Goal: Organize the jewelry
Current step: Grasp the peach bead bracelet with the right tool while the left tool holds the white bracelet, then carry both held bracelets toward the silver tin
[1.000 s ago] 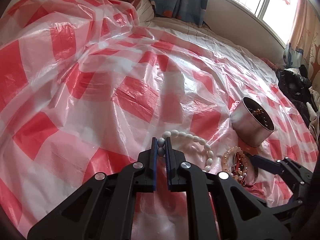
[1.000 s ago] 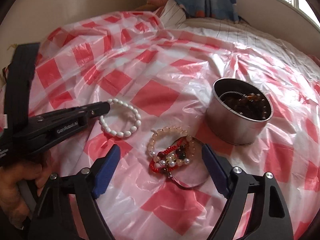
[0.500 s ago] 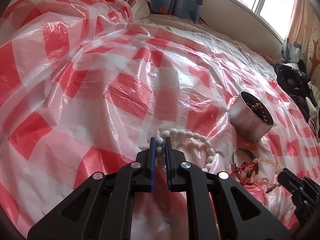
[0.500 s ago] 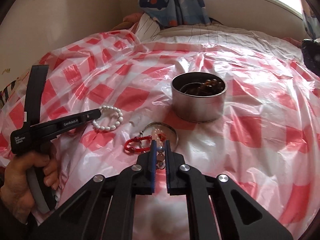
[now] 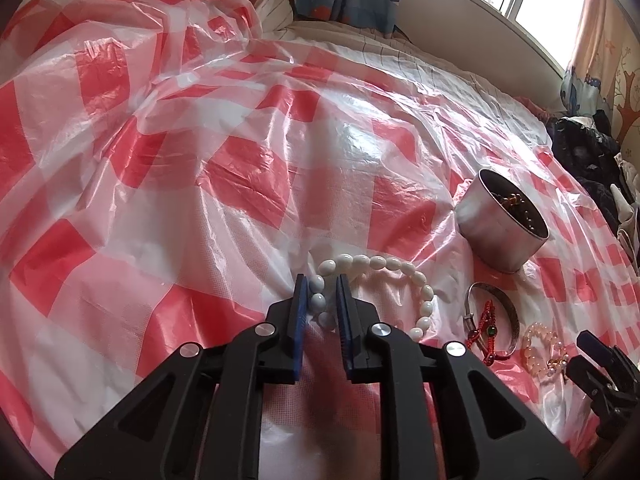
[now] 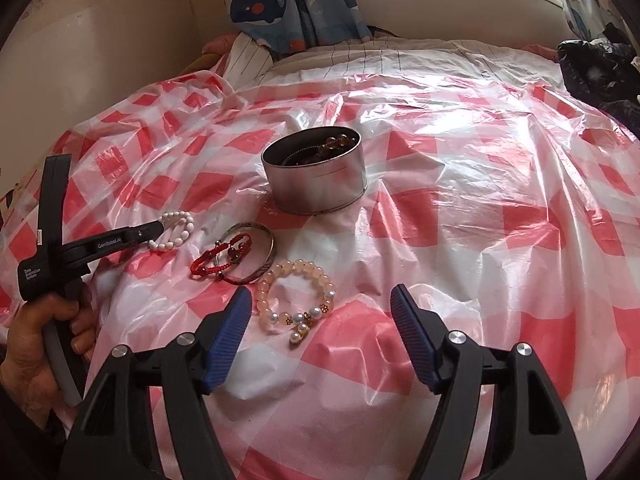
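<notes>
**Right gripper released, left holds beads**

Released since half a second ago, right gripper [image 6: 320, 316] stands spread around pink bead bracelet [image 6: 296, 294]. Left gripper [image 5: 321, 294] pinches white bead bracelet [image 5: 384, 292]. Beyond both: metal tin [image 6: 316, 182].

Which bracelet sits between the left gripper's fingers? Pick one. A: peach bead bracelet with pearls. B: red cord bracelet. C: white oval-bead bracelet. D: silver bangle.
C: in the left wrist view, the left gripper has its blue pads closed on beads of the white oval-bead bracelet, while the other pieces lie apart on the checkered sheet.
</notes>
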`<state>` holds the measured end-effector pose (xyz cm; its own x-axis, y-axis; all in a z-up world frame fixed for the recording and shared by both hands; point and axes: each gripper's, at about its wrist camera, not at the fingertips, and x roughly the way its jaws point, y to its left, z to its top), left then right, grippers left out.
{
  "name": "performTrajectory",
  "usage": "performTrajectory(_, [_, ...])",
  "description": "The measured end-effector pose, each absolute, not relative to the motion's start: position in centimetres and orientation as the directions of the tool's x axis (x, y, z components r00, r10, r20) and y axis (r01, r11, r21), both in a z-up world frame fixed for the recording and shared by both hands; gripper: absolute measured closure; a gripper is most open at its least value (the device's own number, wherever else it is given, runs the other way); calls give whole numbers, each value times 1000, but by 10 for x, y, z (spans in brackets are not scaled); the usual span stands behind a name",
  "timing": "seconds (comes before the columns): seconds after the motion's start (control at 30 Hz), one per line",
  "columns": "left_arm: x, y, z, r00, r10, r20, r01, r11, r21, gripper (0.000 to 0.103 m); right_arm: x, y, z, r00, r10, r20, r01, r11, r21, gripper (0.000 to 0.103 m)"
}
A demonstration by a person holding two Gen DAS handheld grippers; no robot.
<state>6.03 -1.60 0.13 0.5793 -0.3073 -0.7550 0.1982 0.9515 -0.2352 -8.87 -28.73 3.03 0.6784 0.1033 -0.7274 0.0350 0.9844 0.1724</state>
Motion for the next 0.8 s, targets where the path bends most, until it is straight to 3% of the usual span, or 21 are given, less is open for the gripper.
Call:
performTrajectory(0.17, [61,-19,0,577,-301,-759,205,953,-221,82,-68,-271,9,615,96,-783,-6,993,116,33])
performTrajectory(0.2, [61,-19,0,577,-301,-759,208,953,-220,82,-68,-265,8,613,94,-784,-26,995,99,42])
performTrajectory(0.23, [60,-20,0,576,-306,-758,215,951,-221,83,-70,-263,8,613,106,-783,-42,994,101,65])
performTrajectory(0.27, [59,-21,1,577,-309,-756,224,950,-218,83,-72,-262,9,615,102,-782,-44,994,95,73])
performTrajectory(0.3, [58,-23,2,578,-313,-753,236,948,-213,87,-72,-262,9,615,102,-782,-44,994,95,88])
performTrajectory(0.33, [57,-26,3,576,-326,-750,261,942,-209,97,-74,-262,11,621,97,-777,-43,995,90,93])
performTrajectory(0.53, [46,-49,8,551,-381,-742,378,907,-185,97,-94,-292,35,711,72,-700,51,987,153,95])
performTrajectory(0.8, [47,-50,2,538,-371,-757,370,911,-183,96,-94,-299,31,708,62,-704,85,981,172,95])
